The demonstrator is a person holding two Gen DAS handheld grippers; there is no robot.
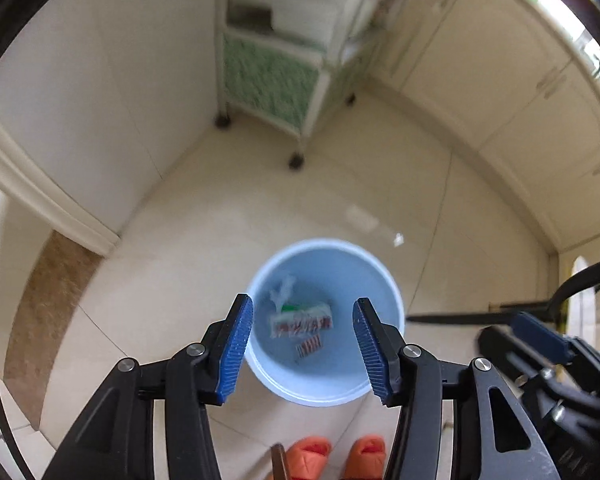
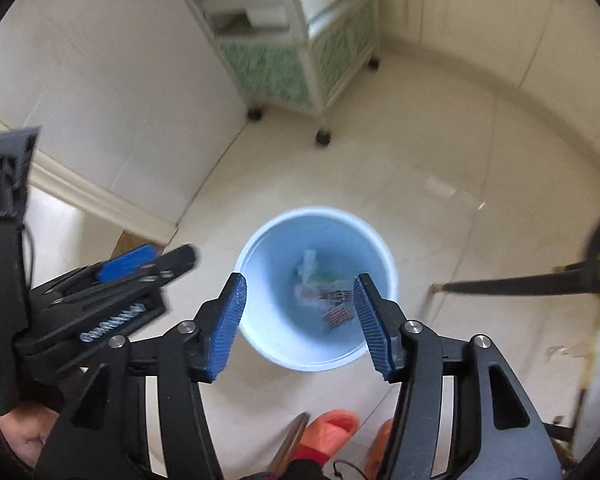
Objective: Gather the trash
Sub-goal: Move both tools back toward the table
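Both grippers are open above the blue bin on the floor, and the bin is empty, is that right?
Not quite. The blue bin is not empty: the left wrist view shows wrappers lying at its bottom, some with red and white print, and the right wrist view shows them too. The rest holds: the left gripper and the right gripper are both open above the bin, which stands on the floor.

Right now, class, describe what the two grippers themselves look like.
Both the left gripper and the right gripper have black angular frames with silver pivot bolts and ribbed blue fingers. The right wrist view shows a coiled metal spring on the left gripper's side.
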